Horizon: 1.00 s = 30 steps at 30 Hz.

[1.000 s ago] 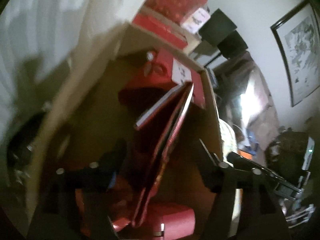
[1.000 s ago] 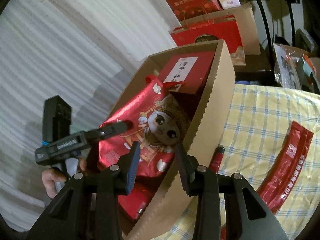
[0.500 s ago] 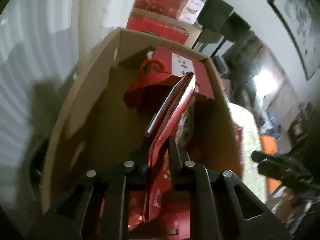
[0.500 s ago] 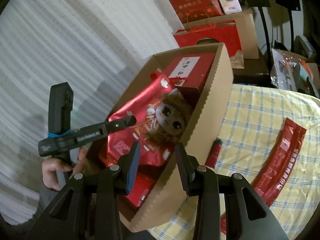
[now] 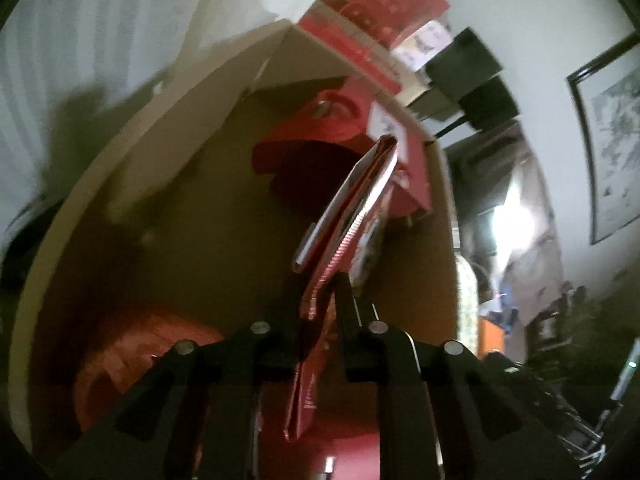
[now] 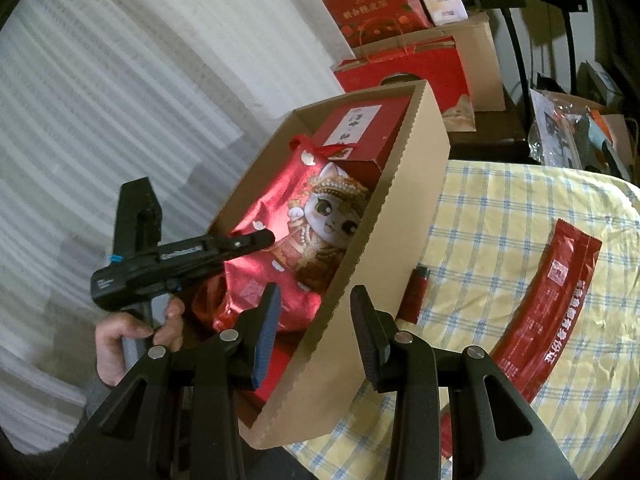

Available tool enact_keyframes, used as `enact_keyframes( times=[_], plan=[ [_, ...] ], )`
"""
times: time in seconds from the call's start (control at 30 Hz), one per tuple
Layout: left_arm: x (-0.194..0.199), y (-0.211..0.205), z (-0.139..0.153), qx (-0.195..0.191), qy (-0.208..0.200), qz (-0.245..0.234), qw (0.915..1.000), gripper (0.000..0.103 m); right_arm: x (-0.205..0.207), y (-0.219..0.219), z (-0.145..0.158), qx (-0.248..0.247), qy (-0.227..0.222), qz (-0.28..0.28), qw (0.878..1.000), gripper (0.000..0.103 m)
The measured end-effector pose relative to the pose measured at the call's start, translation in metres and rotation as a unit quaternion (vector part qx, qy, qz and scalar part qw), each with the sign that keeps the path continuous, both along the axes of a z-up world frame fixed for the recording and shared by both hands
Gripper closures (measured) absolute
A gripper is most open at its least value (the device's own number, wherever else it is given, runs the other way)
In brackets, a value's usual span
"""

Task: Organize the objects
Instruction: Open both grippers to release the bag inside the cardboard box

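Note:
A shiny red bag with a cartoon cat (image 6: 296,240) stands on edge inside an open cardboard box (image 6: 404,208). My left gripper (image 5: 320,300) pinches the bag's edge (image 5: 348,216) between its pads, and its jaws are opening slightly. The right wrist view shows that left gripper (image 6: 264,236) reaching into the box, held by a hand (image 6: 120,340). A red box with a white label (image 6: 360,132) lies at the box's far end. My right gripper (image 6: 316,328) hovers open over the box's near wall, with neither pad touching it.
The box rests on a table with a yellow checked cloth (image 6: 500,208). On the cloth lie a long red packet (image 6: 560,280) and a small red lighter-like item (image 6: 418,284). Red gift bags (image 6: 400,76) and another carton stand behind. A white curtain hangs at left.
My left gripper's jaws came together on the red bag's edge from wide apart. The bag now stands more upright in the box. My right gripper kept the same opening.

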<state>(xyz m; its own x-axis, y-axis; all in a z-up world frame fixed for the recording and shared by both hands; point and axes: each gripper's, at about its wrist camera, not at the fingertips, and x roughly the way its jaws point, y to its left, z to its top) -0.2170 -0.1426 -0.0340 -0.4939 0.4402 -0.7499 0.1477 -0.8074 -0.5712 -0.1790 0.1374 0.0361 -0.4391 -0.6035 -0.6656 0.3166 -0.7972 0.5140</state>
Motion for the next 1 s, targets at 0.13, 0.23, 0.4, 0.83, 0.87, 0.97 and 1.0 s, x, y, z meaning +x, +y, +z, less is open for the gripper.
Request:
enact_keyframes(
  times=[0.13,0.23,0.4,0.83,0.87,0.97,1.0],
  plan=[
    [0.002,-0.003,-0.010,-0.030,-0.022,-0.005,0.9993,0.081,0.002,-0.001,0.000,0.003,0.000,0.002,1.000,0.065],
    [0.006,-0.002,-0.008,-0.062,-0.029,-0.008,0.9977,0.079,0.003,-0.001,-0.001,0.004,-0.002,-0.001,1.000,0.065],
    [0.005,0.000,-0.009,-0.076,-0.035,-0.021,0.9963,0.076,0.007,0.001,0.001,0.004,0.000,-0.003,1.000,0.065],
    [0.029,0.018,0.034,-0.184,0.025,-0.019,0.9824,0.019,0.019,0.009,0.007,0.064,0.014,-0.034,0.997,0.045],
    [0.032,0.023,0.037,-0.197,0.033,-0.023,0.9795,0.018,0.020,0.010,0.008,0.070,0.016,-0.037,0.997,0.041],
    [0.038,0.035,0.046,-0.228,0.052,-0.033,0.9717,0.018,0.023,0.014,0.008,0.086,0.019,-0.047,0.995,0.038],
    [0.040,0.040,0.050,-0.237,0.058,-0.037,0.9692,0.018,0.024,0.015,0.008,0.089,0.020,-0.049,0.995,0.037]
  ],
)
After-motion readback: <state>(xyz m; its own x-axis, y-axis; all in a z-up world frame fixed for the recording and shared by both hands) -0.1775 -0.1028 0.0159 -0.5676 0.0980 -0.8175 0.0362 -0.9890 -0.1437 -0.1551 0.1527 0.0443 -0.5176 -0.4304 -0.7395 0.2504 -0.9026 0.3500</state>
